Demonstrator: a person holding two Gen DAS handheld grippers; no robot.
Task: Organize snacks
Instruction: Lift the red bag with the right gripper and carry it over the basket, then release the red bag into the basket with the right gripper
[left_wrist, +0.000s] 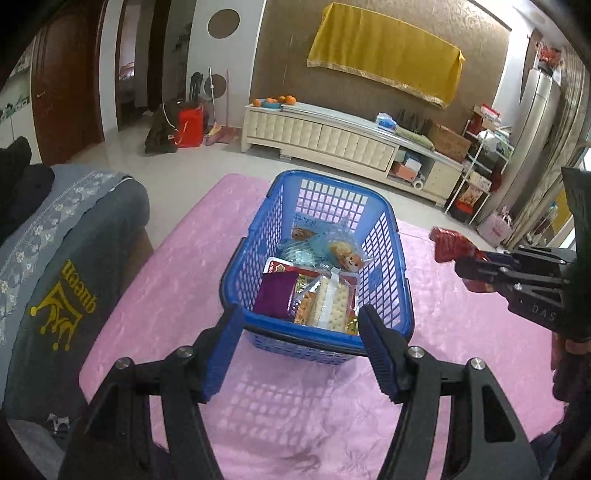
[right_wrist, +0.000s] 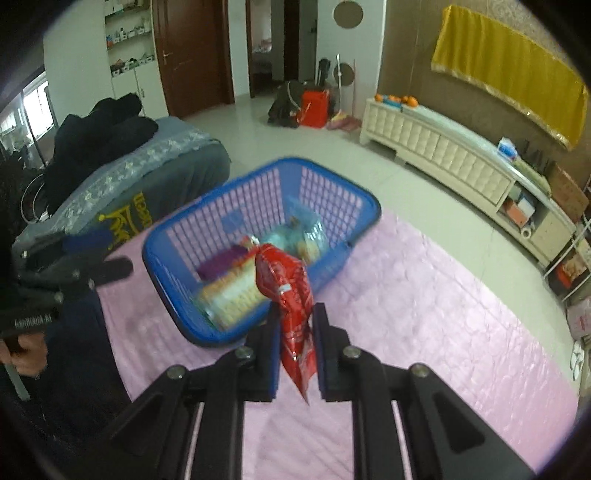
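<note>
A blue plastic basket (left_wrist: 384, 218) (right_wrist: 258, 206) stands on the pink cloth (left_wrist: 166, 295) (right_wrist: 424, 314). Inside it lie a cracker pack (left_wrist: 332, 302), a purple packet (left_wrist: 275, 295) and blue-wrapped pastries (left_wrist: 332, 251). My right gripper (right_wrist: 297, 314) (left_wrist: 469, 266) is shut on a red snack packet (right_wrist: 286, 280) (left_wrist: 448, 245). It holds the packet in the air just right of the basket's near end. My left gripper (left_wrist: 299, 314) (right_wrist: 103, 251) hovers open in front of the basket's near rim, with nothing between its fingers.
A grey sofa arm with a "queen" cover (left_wrist: 74, 277) (right_wrist: 147, 184) borders the cloth on the left. A white low cabinet (left_wrist: 332, 133) (right_wrist: 443, 147) runs along the far wall across bare floor. A person's hand (right_wrist: 26, 354) grips the left tool.
</note>
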